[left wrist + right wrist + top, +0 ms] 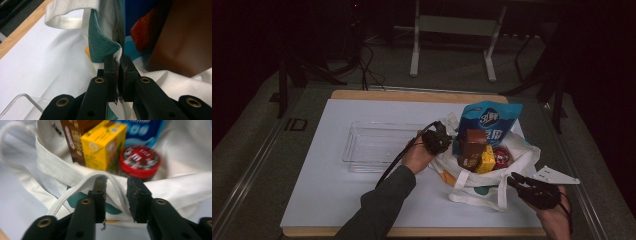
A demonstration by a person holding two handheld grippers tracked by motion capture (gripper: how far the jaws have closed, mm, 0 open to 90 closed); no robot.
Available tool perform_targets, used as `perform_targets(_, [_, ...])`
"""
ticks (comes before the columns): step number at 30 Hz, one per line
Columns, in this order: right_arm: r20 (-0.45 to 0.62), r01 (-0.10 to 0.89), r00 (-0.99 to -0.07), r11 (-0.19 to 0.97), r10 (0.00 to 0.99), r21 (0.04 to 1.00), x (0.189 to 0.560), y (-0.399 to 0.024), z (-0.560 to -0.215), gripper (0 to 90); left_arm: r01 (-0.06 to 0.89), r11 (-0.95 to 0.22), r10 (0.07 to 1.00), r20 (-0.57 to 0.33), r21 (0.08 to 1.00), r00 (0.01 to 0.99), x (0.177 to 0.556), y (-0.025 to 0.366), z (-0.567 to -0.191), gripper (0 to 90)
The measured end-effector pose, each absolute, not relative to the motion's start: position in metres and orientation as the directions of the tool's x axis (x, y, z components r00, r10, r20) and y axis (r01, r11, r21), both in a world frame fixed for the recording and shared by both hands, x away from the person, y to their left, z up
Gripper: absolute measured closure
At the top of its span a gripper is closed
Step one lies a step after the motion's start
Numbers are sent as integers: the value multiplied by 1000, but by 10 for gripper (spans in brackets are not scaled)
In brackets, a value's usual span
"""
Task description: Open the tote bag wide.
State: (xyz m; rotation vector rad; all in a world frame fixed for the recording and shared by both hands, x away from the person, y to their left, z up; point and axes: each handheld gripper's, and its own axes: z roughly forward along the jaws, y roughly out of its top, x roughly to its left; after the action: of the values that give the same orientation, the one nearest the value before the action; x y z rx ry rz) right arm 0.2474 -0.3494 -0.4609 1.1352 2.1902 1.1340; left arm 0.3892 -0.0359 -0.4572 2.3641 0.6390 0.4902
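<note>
Woven matt cloth on the white bag [517, 162], ribbed webbing for its strap [75, 187]. Glossy plastic film on the blue packet [490, 120] at twelve o'clock. Smooth printed card on the yellow box [103, 143]. Clear hard plastic for the tray [377, 145]; matt black plastic jaws.

Legible marking: "m" logos on the red lid [140, 161] of a round tub, at 3 o'clock from the yellow carton [103, 143]. Print on the carton, the brown carton [72, 137] and the blue pouch [142, 130] is too blurred to read.

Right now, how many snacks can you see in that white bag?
4: blue packet at the back, brown carton, yellow box before it, red-lidded tub rightmost. More may be hidden.
</note>
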Motion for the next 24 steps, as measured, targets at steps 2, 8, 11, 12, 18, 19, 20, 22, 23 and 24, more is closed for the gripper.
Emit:
perform_targets(2, [0,488,-579,347,815,801,251,-342,-471,751,322,-681,556,179,657,811,390,-36,-458,857])
perform_targets(8, [45,533,-567,325,823,781,260,-329,-503,802,333,-683,565,181,650,805,392,-36,-460,859])
perform_targets(11, [48,543,-551,315,833,778,265,-324,-514,829,337,-683,568,180,648,803,393,-36,-461,860])
perform_targets(12, [45,550,-545,316,837,773,266,-322,-517,832,339,-683,569,181,647,802,394,-36,-461,860])
perform_targets(18, [18,566,-507,318,861,761,267,-314,-523,839,363,-673,588,170,644,791,396,-37,-463,861])
perform_targets(19, [17,568,-504,316,864,760,267,-313,-523,840,365,-676,590,174,640,788,397,-37,-463,861])
perform_targets(20, [20,576,-495,310,869,757,267,-312,-524,840,371,-674,594,171,639,786,397,-37,-464,861])
perform_targets(22, [16,579,-488,310,873,755,267,-310,-524,840,371,-674,593,168,638,787,396,-37,-464,860])
perform_targets(23, [16,576,-487,307,873,758,267,-311,-524,839,371,-676,592,170,637,788,396,-37,-464,859])
perform_targets(24, [24,575,-486,299,874,761,267,-312,-525,839,369,-677,591,171,636,789,396,-37,-463,858])
